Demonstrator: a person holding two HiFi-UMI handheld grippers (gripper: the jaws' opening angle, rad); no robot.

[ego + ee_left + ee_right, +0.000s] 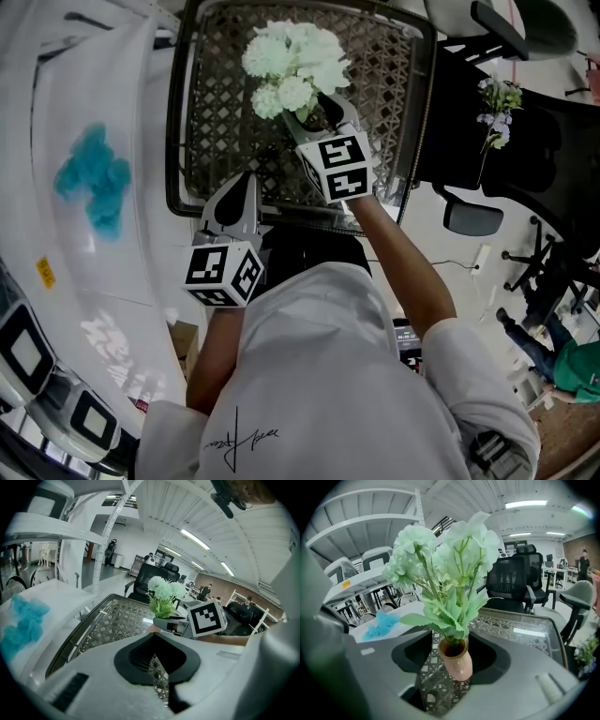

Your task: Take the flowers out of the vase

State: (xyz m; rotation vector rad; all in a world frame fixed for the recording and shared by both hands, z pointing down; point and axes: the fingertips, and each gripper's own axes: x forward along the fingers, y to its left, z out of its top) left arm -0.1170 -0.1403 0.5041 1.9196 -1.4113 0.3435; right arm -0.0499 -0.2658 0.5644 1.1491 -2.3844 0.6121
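A person in a white shirt works at a lattice-patterned tabletop, a gripper in each hand. The right gripper has its fingers wide open on either side of a small pink vase, not pressing on it. The pale flowers stand upright in the vase, near the tabletop's middle. The left gripper hangs over the near edge, its fingers drawn close together with nothing between them
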